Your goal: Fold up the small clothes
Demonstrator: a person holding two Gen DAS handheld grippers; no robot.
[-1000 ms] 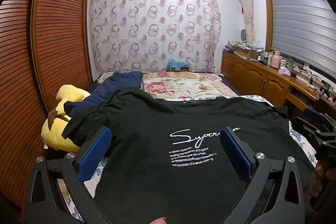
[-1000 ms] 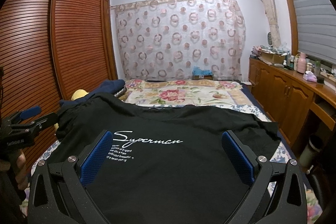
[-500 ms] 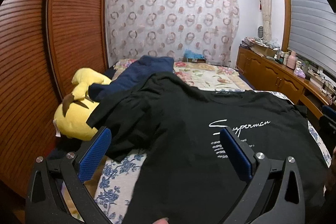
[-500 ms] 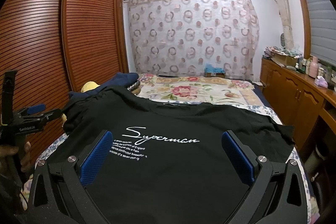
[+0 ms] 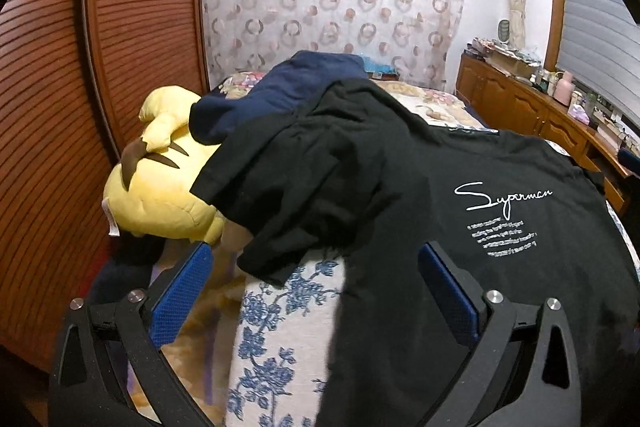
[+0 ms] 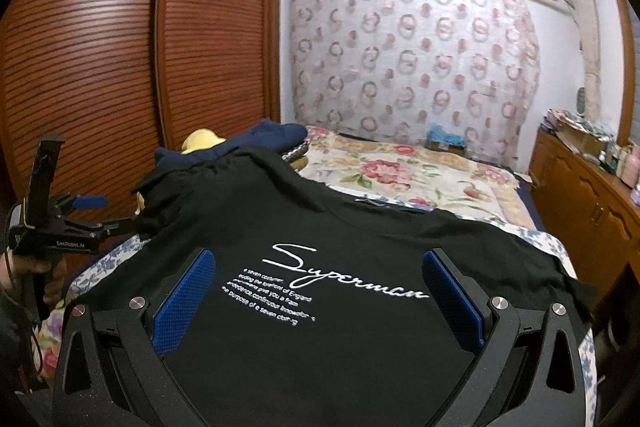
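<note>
Both claws wide apart and empty over a black t-shirt on the bed

Left gripper (image 5: 314, 291) hangs bottom center of its view, blue pads spread, above the t-shirt (image 5: 460, 227)'s bunched sleeve, which drapes onto a yellow plush toy (image 5: 160, 195) at middle left. Right gripper (image 6: 320, 301) is also spread, over the chest print reading "Superman". The shirt lies face up, mostly flat, on the floral bedsheet (image 5: 280, 327); a navy garment (image 5: 280, 91) sits behind it, upper center.

Dim warm indoor light, strong fisheye bending, dark vignetted corners, slight softness.
</note>
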